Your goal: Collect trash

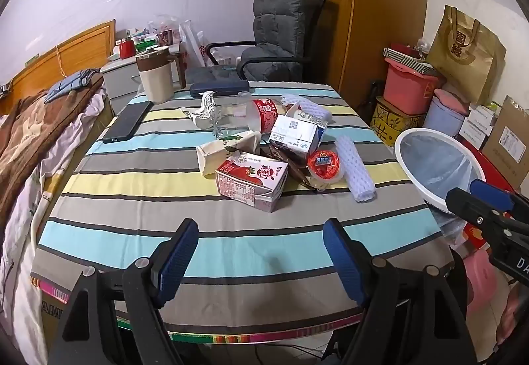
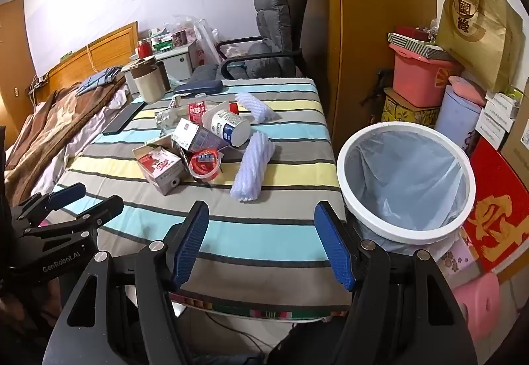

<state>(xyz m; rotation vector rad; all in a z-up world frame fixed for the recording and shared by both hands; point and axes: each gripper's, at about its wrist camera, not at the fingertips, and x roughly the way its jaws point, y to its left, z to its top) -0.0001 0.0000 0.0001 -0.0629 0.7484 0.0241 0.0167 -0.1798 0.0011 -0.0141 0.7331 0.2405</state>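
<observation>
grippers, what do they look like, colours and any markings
Both are black, angular two-finger frames with silver bolts. The left gripper and right gripper carry blue ribbed pads on their fingers. White lettering reading GenRobot.AI marks the left one's body.

Trash pile mid-table: strawberry milk carton [image 1: 249, 181] on its side, red-lidded cup [image 1: 324, 164], two white foam sleeves [image 2: 253, 162], probably a crushed bottle [image 1: 261, 115]; white-rimmed lined bin [image 2: 406, 181] just beside the table.

- Brown-lidded beige mug [image 1: 154, 76] on the striped tablecloth [image 1: 132, 233], near the far left corner.
- Black phone [image 1: 127, 122] lying flat, near the mug.
- Dark blue case [image 1: 219, 88] beside the mug.
- Grey cushioned office chair [image 1: 277, 34] behind the table.
- Gold paper bag [image 2: 476, 31] above the pink bucket [image 2: 420, 77].
</observation>
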